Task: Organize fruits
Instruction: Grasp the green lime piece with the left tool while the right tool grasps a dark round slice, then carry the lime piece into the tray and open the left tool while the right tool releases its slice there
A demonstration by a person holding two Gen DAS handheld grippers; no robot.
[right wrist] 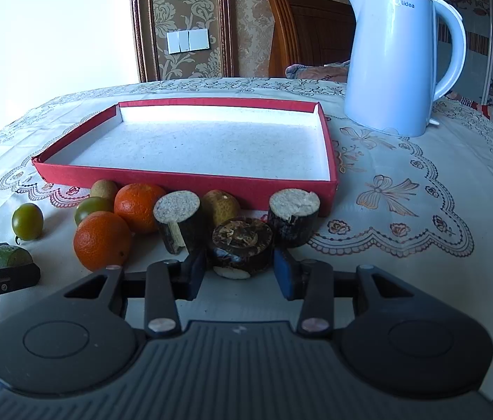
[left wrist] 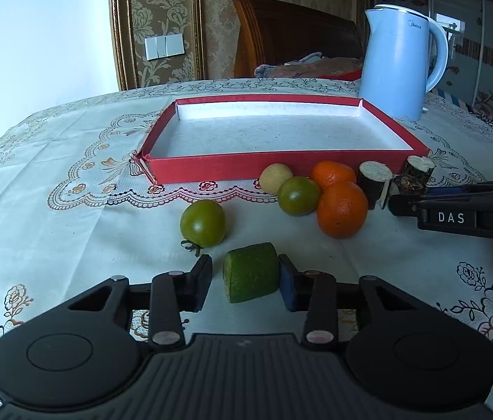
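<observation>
A shallow red tray (left wrist: pixel 246 166) with a white floor lies on the table, also in the right wrist view (right wrist: pixel 183 178). My left gripper (left wrist: pixel 246 281) is open around a cut green fruit piece (left wrist: pixel 250 272), its right pad close against it. My right gripper (right wrist: pixel 241 273) is open around a dark round sugarcane piece (right wrist: pixel 241 243). Two oranges (left wrist: pixel 341 209), two green tomatoes (left wrist: pixel 203 223), a yellowish fruit (left wrist: pixel 275 178) and two more sugarcane pieces (right wrist: pixel 293 217) lie before the tray.
A light blue kettle (left wrist: pixel 398 59) stands at the tray's back right corner, also in the right wrist view (right wrist: pixel 395 59). A lace-patterned tablecloth (left wrist: pixel 54 175) covers the table. A wooden chair back (left wrist: pixel 292 31) stands behind the table.
</observation>
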